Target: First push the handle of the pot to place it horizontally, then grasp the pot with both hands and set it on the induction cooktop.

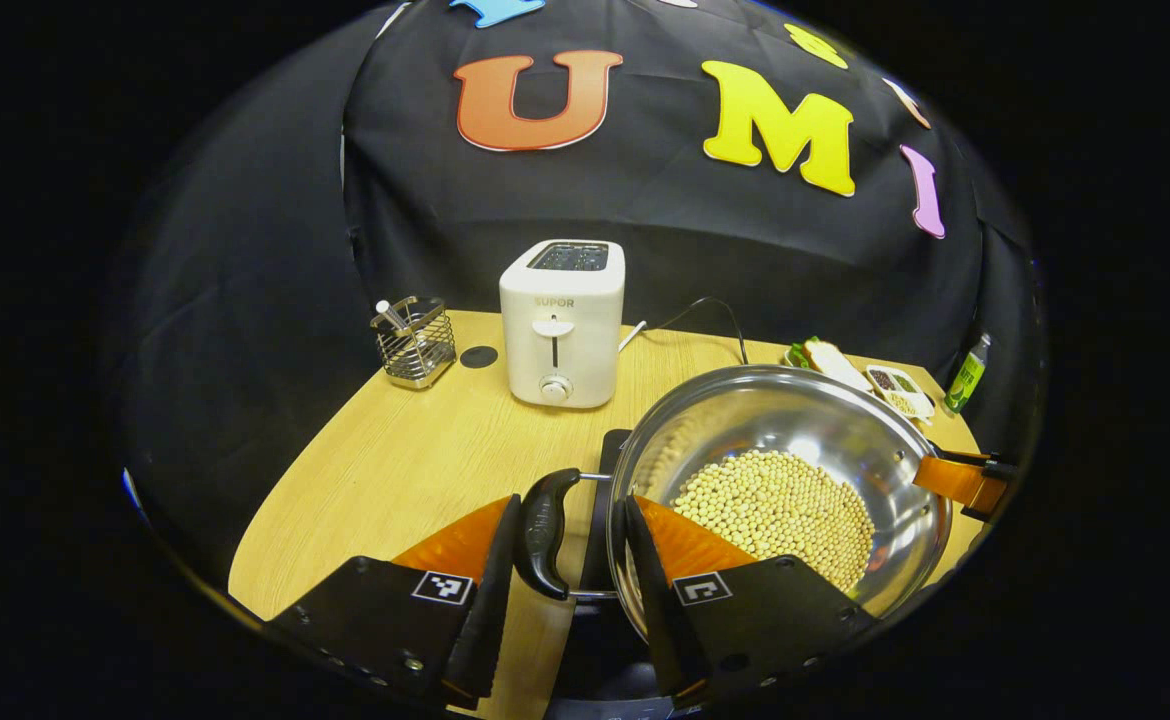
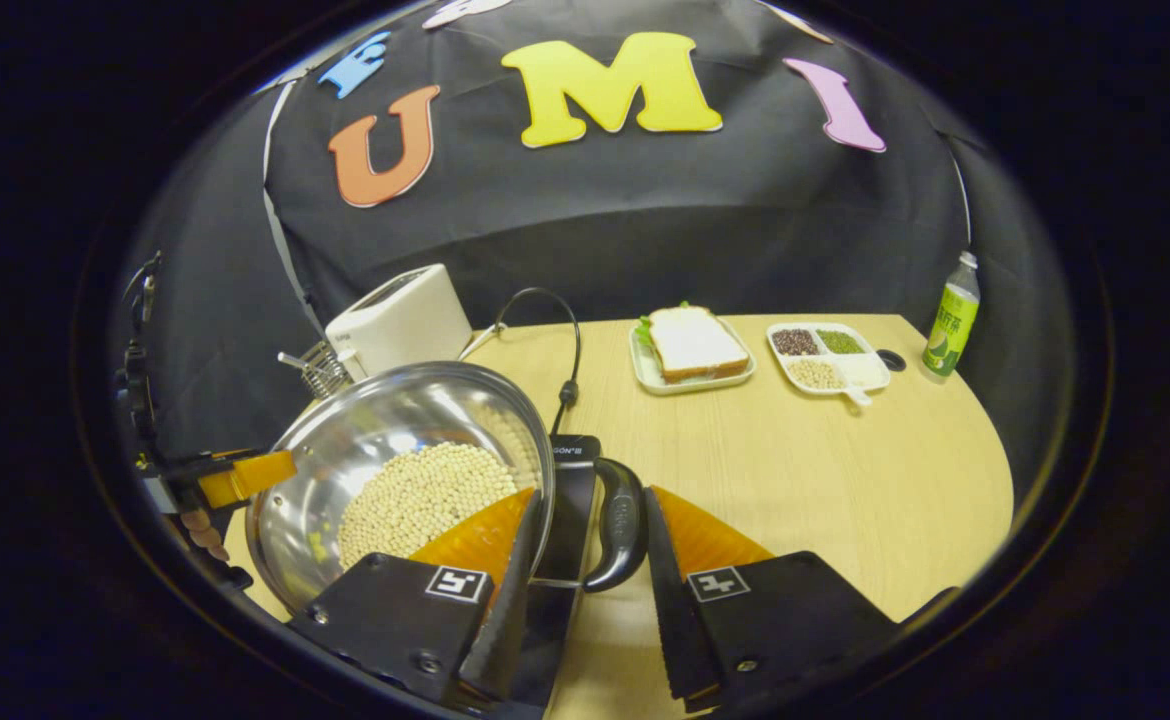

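Pot (image 1: 845,440) of polished steel, holding a layer of pale soybeans (image 1: 780,505), sits over the black induction cooktop (image 1: 605,470) on your wooden table (image 1: 385,470) in the left gripper view. Your left gripper (image 1: 565,560) straddles the pot's black side handle (image 1: 543,535): one finger is outside the handle, the other reaches over the rim, and a gap shows on each side, so the fingers stand fairly wide and grip nothing. At the far rim the other gripper's orange finger meets the pot. Behind stands a white toaster (image 1: 562,325) marked "SUPOR", beside a wire utensil holder (image 1: 415,342). A black cord (image 1: 705,310) runs behind the toaster.

In the right gripper view, your right gripper (image 2: 585,555) brackets the opposite black handle (image 2: 620,525) in the same manner: one finger lies over the rim above the soybeans, the other is just beside the handle and apart from it. The fingers are open and hold nothing. The cooktop shows under the pot with partial lettering ending "GON"; the rest is hidden. The left gripper's orange finger (image 2: 245,477) meets the far rim, with a hand behind it. Farther back you have a sandwich (image 2: 695,342) on a tray (image 2: 645,375), a divided dish of beans and grains (image 2: 830,355), and a green bottle (image 2: 950,320) whose label is too small to read.
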Tool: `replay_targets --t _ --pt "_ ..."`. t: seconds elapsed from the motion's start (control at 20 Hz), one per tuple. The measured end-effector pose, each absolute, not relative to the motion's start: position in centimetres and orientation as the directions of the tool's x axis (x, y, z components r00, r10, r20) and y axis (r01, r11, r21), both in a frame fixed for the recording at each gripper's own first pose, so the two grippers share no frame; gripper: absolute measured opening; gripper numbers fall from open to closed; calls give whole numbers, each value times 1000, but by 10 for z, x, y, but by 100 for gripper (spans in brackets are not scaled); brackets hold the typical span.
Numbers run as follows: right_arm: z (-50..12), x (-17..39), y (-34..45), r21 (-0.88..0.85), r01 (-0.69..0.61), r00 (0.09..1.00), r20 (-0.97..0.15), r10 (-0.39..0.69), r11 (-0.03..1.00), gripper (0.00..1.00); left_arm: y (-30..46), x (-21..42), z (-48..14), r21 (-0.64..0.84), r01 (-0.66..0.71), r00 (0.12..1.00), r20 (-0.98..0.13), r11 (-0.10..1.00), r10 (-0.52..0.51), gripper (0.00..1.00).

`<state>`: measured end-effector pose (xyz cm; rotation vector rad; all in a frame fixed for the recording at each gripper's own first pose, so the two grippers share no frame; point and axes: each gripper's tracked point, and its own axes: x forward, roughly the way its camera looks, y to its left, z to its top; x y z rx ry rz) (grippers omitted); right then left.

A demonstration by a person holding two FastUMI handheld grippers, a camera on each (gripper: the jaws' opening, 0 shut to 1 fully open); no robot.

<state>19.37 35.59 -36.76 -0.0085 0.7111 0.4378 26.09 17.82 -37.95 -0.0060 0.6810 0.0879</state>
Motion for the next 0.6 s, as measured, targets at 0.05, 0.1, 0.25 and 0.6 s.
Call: replay_targets --t 0.05,0.1,0.25,0.6 --pt "-368 193 355 144 -389 678 -624 389 910 58 177 261 -378 13 -81 781 -621 997 71 58" --pt "-368 194 356 151 -388 683 -615 394 909 60 178 261 -378 5 -79 785 -616 997 65 58" --pt "-367 195 355 161 -383 702 -590 400 909 63 178 260 -376 -38 -84 797 -602 996 44 58" --pt "-338 178 340 -25 -394 817 -467 337 919 73 197 250 -336 8 -157 851 -506 988 139 94"
